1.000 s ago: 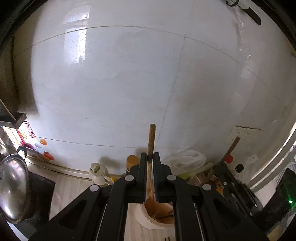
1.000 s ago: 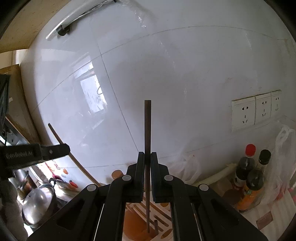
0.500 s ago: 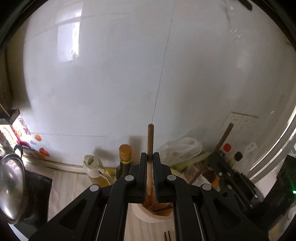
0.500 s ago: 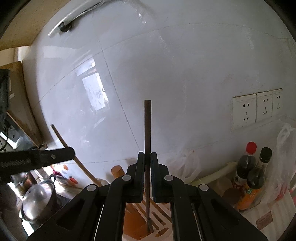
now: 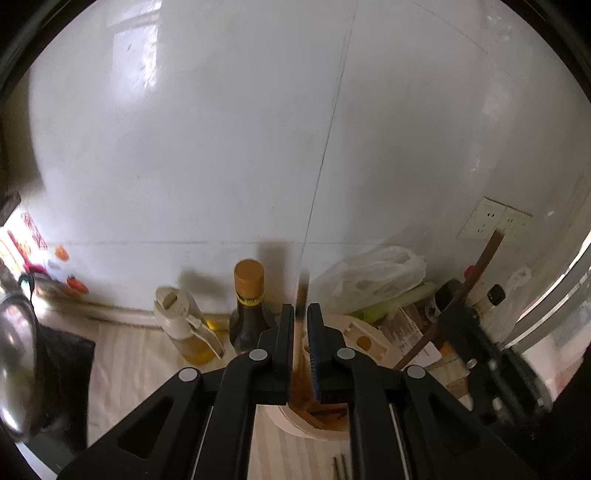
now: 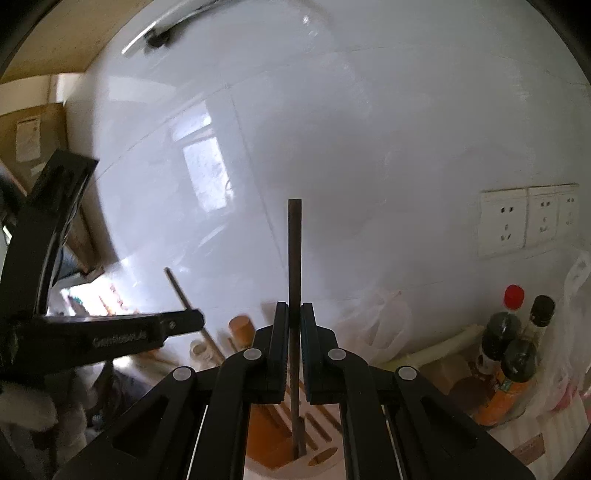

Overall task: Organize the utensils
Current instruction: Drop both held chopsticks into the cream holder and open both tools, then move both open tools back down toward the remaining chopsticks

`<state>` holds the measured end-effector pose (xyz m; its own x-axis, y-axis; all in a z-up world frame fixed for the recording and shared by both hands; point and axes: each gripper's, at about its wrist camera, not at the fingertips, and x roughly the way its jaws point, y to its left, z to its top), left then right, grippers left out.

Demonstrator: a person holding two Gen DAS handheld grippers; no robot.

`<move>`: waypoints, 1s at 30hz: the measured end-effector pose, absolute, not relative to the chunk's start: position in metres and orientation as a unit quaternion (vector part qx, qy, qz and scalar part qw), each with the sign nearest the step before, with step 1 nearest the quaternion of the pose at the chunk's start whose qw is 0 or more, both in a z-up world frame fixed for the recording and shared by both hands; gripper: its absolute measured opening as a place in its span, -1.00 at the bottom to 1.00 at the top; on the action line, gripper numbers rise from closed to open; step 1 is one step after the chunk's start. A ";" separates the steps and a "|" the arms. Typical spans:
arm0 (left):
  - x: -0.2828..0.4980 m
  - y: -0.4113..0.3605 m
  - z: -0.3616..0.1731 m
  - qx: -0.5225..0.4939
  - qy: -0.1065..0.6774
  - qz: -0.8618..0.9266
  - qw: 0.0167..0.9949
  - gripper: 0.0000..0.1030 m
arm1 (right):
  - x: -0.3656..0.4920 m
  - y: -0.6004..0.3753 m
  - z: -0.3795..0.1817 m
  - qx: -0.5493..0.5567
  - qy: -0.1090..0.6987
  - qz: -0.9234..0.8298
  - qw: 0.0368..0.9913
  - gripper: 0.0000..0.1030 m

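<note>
Left wrist view: my left tool (image 5: 301,321) opening, jaws narrow, blurred brown chopstick (image 5: 300,332) between them above the white utensil holder (image 5: 295,424) on the table (image 5: 129,373), right wrist view: my right tool (image 6: 293,321) clamped on a dark chopstick (image 6: 294,258), lower end inside the holder.

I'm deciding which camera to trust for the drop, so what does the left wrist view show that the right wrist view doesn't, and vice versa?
Left wrist only: a white-capped oil bottle, a steel pot lid and loose chopsticks on the counter. Right wrist only: the holder's slots, the dark chopstick in the shut right tongs reaching into one, and an overhead rail. Both: the white holder, plastic bag and wall sockets; the left tongs are opening around a blurred chopstick.
</note>
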<state>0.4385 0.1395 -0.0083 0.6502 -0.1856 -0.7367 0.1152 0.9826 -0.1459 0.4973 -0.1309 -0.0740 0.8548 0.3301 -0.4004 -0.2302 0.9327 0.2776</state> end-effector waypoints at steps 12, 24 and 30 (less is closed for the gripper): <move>0.385 0.168 0.049 -0.029 0.333 -0.008 0.942 1.00 | 0.460 -0.152 -0.042 0.119 0.249 0.131 0.952 0.50; 0.330 0.169 0.007 -0.004 0.362 0.036 0.931 1.00 | 0.429 -0.153 -0.052 0.060 0.333 0.082 0.937 1.00; 0.306 0.157 -0.025 0.000 0.393 0.041 0.919 1.00 | 0.407 -0.188 -0.087 0.109 0.379 0.079 0.916 1.00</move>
